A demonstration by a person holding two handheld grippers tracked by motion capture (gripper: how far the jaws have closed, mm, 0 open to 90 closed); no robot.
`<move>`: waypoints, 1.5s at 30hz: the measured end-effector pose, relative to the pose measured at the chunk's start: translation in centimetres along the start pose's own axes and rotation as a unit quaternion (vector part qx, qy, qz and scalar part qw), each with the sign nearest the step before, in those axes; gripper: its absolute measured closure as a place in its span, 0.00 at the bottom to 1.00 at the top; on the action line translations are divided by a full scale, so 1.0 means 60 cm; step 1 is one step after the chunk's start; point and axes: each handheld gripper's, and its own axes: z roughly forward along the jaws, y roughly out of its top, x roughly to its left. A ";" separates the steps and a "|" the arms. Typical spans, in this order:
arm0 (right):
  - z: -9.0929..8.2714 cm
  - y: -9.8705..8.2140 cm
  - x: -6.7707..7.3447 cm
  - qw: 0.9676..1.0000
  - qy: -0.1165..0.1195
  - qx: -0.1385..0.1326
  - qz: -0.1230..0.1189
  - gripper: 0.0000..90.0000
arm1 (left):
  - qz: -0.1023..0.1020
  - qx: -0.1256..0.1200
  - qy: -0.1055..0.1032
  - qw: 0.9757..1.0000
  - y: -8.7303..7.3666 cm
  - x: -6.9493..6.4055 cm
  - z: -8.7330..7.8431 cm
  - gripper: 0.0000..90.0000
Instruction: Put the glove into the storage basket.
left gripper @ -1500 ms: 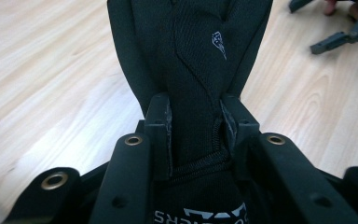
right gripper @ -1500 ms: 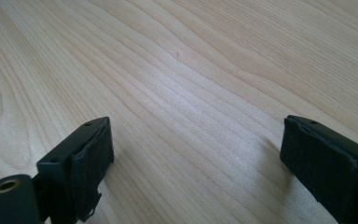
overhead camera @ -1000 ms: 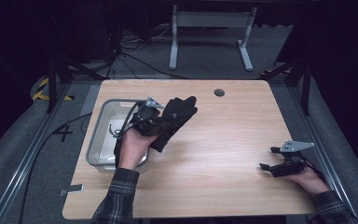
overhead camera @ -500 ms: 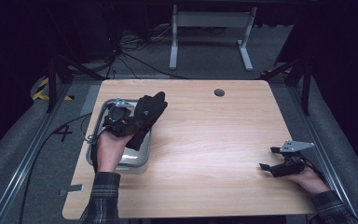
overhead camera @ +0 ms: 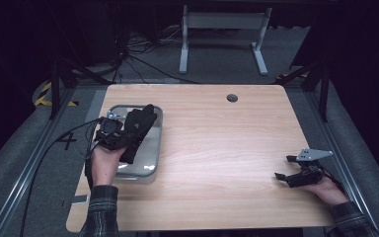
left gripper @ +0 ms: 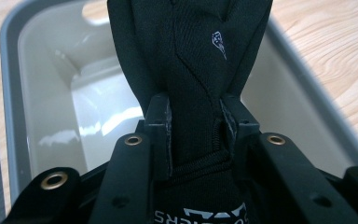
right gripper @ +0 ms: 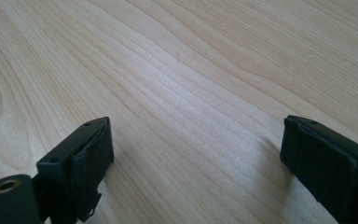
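the left claw (overhead camera: 123,129) is clamped on a black glove (overhead camera: 139,129), gripping it near the cuff; in the left gripper view the jaws pinch the fabric just above the stitched wrist band, and the glove's (left gripper: 191,51) fingers stick out ahead of them. the glove hangs over a grey tray (overhead camera: 154,148) that sits at the left side of the desk (overhead camera: 217,148). from the left gripper view the tray (left gripper: 42,93) looks bare inside, its pale floor shining, with the glove held above it and not touching the bottom as far as i can tell.

the right claw (overhead camera: 288,170) rests low near the desk's right edge, well apart from the tray. its jaws stand wide with nothing between them, and in the right gripper view bare wood grain shows between the two pads (right gripper: 91,149).

the step in hand looks like putting the glove into the tray. to do it well, i would bring the glove's fingers inside the near and far walls first, so none drape over the rim, then lower the cuff until the fabric rests on the floor before letting go. soft cloth can cling to the pads, so part the jaws fully and lift straight up. the right claw has no part in this and is best left where it is.
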 end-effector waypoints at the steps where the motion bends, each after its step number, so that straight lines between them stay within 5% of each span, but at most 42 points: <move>1: 0.000 0.000 0.000 1.000 0.000 0.000 0.000 0.11 | -0.003 0.006 0.001 1.000 -0.003 0.003 0.005 0.76; 11: 0.000 0.000 0.000 1.000 0.000 0.000 0.000 0.11 | -0.008 0.054 0.009 0.998 -0.012 0.014 0.045 0.74; 18: 0.000 0.000 0.000 1.000 0.000 0.000 0.000 0.11 | -0.005 0.052 0.002 0.999 -0.012 0.014 0.044 0.69; 27: 0.000 0.000 0.000 1.000 0.000 0.000 0.001 0.11 | -0.011 0.028 0.001 1.000 -0.009 0.013 0.035 0.35; 34: 0.000 0.000 0.000 1.000 0.000 0.000 0.000 0.11 | 0.006 -0.001 -0.023 1.000 0.013 -0.022 0.023 0.20; 45: 0.000 0.000 0.000 1.000 0.000 0.000 0.000 0.11 | 0.039 -0.030 -0.065 0.997 0.053 -0.097 0.018 0.17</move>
